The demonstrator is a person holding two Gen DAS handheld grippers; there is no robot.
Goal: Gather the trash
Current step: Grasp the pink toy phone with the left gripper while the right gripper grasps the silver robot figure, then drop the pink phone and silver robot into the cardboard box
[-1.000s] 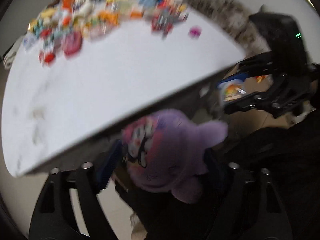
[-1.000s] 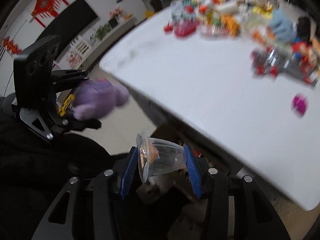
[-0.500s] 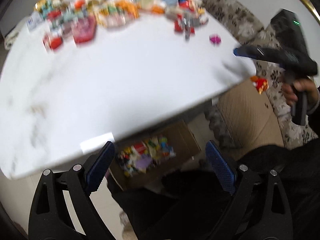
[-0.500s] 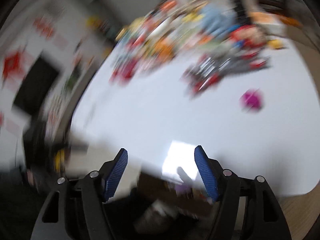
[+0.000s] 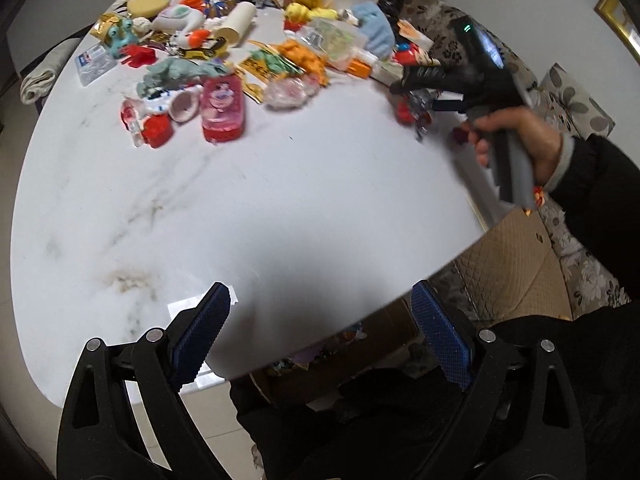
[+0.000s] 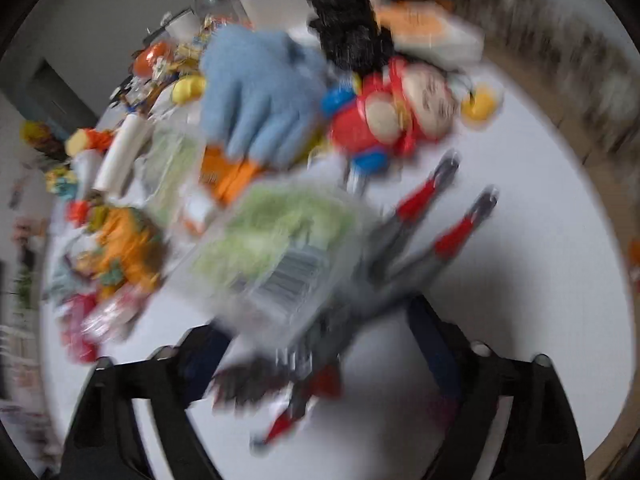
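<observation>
My left gripper [image 5: 320, 336] is open and empty, at the near edge of the white marble table [image 5: 280, 200]. A heap of toys, wrappers and packets [image 5: 248, 40] covers the table's far side. My right gripper [image 6: 320, 352] is open and empty, low over the heap, with a grey and red robot toy [image 6: 400, 260] and a clear box of green stuff [image 6: 280, 236] lying between its fingers. It also shows in the left wrist view [image 5: 448, 80], held in a hand at the right. The right wrist view is blurred.
A cardboard box [image 5: 340, 348] with collected items stands on the floor under the table's near edge. A flowered sofa [image 5: 568, 96] with a tan quilted cushion [image 5: 516, 264] is on the right. A red pink-lidded container [image 5: 222, 108] stands near the heap.
The purple plush left my left gripper and the clear cup left my right gripper; both grippers opened. My right gripper moved up over the table to the heap. My left gripper rose to the table edge.
</observation>
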